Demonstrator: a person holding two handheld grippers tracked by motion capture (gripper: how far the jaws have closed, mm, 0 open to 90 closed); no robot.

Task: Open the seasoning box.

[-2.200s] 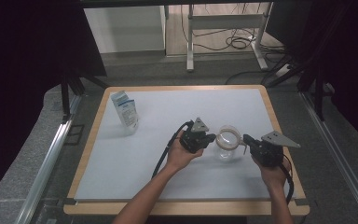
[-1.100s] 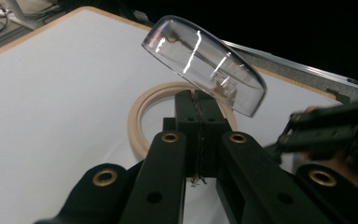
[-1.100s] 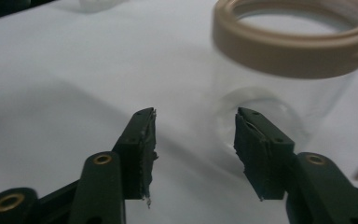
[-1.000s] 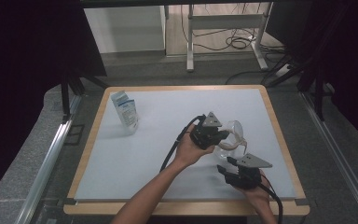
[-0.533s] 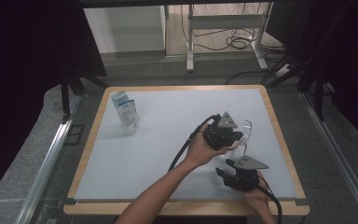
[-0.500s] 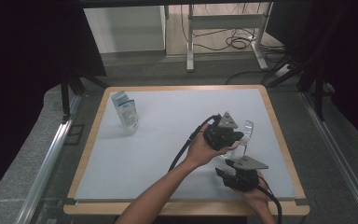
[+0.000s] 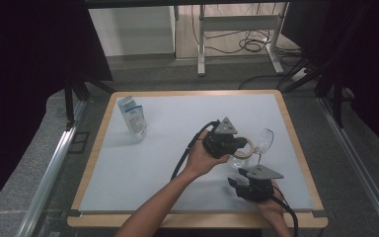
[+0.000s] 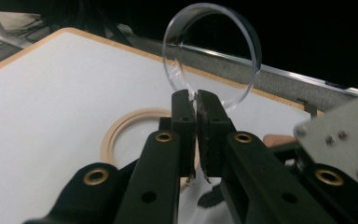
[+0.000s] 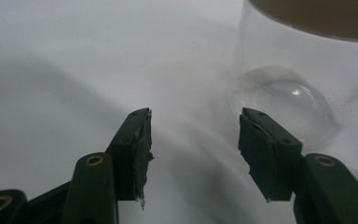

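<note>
A clear glass jar (image 7: 237, 160) with a pale wooden ring (image 8: 121, 128) on its mouth stands right of the table's centre. My left gripper (image 8: 196, 100) hovers just over it, shut on the rim of a clear round glass piece (image 8: 214, 46) that stands up beyond the tips. Its jaws have just been opening a little, and the glass rim is still pinched between them. In the high view that glass piece (image 7: 265, 139) tilts to the right of the left gripper (image 7: 246, 146). My right gripper (image 9: 193, 135) is open and low over the table, with the jar (image 9: 284, 84) just ahead on its right.
A white and blue carton (image 7: 134, 118) stands at the far left of the white table (image 7: 128, 173), which has a wooden edge. The person's forearms come in from the near edge. Black cables trail from both grippers.
The left gripper has shifted a little to the right and up with the clear glass piece. The right gripper, earlier to the right of the jar, now stays near the table's front edge.
</note>
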